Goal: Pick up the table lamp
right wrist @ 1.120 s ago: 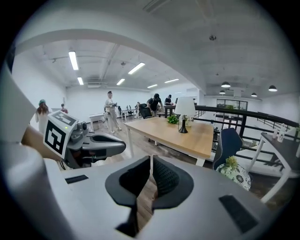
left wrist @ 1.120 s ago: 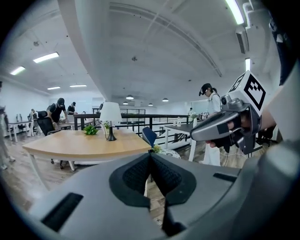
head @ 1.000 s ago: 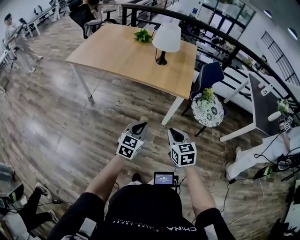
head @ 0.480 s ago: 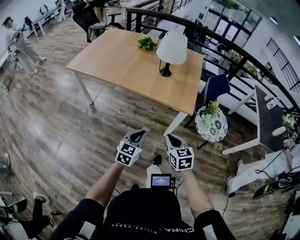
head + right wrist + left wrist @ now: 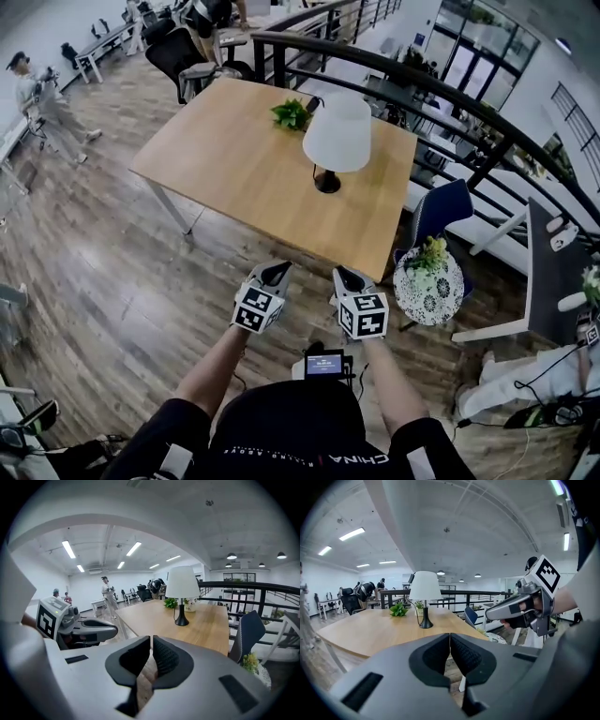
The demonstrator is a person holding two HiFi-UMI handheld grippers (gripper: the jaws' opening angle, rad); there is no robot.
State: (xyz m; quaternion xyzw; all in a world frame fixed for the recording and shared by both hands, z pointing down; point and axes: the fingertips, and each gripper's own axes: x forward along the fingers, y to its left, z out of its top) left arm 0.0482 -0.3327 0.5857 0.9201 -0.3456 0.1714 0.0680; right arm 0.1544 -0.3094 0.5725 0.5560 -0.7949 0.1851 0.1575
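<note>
While lamp (image 5: 336, 141) stood well ahead of jaws, left gripper (image 5: 278, 270) and right gripper (image 5: 344, 275), both clenched empty, likely needed opening before closing on stem.

The person wears a black short-sleeved shirt (image 5: 281, 427) with white lettering. The left hand-held gripper (image 5: 278, 271) and right hand-held gripper (image 5: 344, 276) are grey, each bearing a black-and-white marker cube.
</note>
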